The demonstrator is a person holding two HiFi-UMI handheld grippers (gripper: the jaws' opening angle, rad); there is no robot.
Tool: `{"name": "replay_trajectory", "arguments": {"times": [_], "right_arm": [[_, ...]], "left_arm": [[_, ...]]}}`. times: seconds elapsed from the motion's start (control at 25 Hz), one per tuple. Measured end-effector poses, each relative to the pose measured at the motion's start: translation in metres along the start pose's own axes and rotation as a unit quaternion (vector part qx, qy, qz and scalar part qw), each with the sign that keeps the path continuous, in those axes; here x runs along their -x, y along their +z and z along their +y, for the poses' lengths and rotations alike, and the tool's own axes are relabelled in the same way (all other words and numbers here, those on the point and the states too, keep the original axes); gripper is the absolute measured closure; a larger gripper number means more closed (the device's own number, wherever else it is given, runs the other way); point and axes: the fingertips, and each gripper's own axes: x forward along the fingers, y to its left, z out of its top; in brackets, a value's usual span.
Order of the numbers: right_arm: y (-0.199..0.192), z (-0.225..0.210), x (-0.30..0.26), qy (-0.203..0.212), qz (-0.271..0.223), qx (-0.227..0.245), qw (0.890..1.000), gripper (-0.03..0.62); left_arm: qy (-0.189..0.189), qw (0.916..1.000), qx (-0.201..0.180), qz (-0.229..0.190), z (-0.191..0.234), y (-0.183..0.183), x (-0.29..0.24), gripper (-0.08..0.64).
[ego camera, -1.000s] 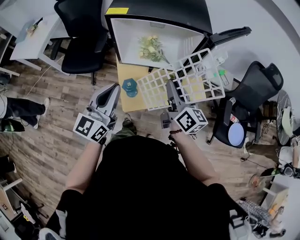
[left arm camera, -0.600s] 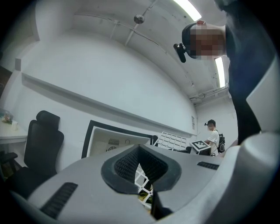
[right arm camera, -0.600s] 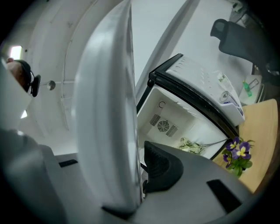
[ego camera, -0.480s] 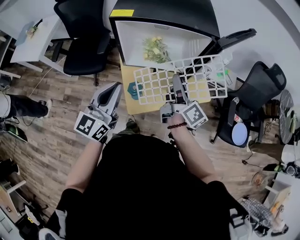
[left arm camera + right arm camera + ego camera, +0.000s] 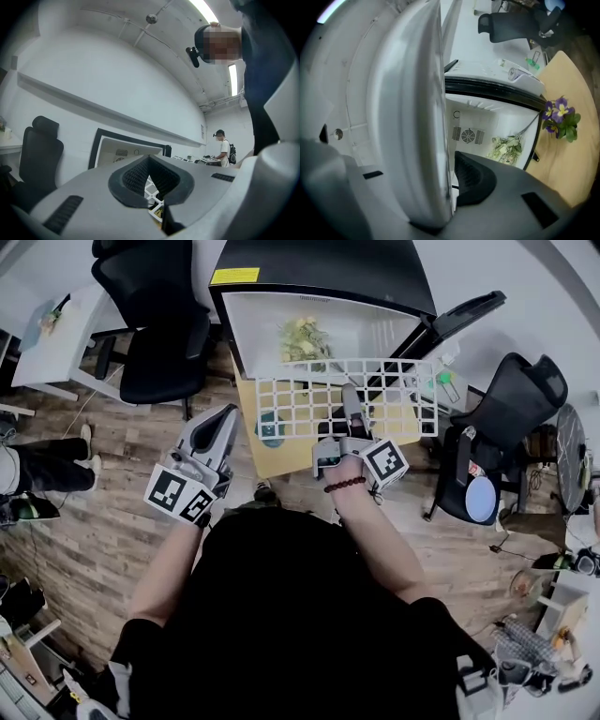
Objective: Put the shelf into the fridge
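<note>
Flowers [image 5: 302, 337] lie inside open fridge [image 5: 377, 326]; right tool [image 5: 349, 397] clamps wire shelf [image 5: 298, 405], left tool [image 5: 225, 420] closed, empty.

Head view: above person [image 5: 281, 615], steeply down. Gripper views: close along own jaws, facing far. All share open fridge [image 5: 267, 320].

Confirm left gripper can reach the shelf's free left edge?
Probably yes: left gripper is beside the shelf, nothing between them; its jaws are together, so they must open first.

White wire-grid shelf [image 5: 302, 397] hangs level before the open black fridge [image 5: 328, 266].
</note>
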Motion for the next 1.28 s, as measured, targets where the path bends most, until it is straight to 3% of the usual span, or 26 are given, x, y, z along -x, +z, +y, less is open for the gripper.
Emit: {"name": "replay_trajectory", "arguments": {"times": [0.56, 1.28], "right_arm": [[-0.019, -0.022, -0.032, -0.016, -0.029, -0.106, 0.994, 0.5], [-0.033, -0.029, -0.067, -0.018, -0.04, -0.127, 0.991, 0.499]], "left_arm": [[-0.018, 0.9998, 0.0, 0.003, 0.032, 0.004, -0.007, 0.541], [-0.024, 0.9997, 0.007, 0.003, 0.056, 0.004, -0.011, 0.541]]}}
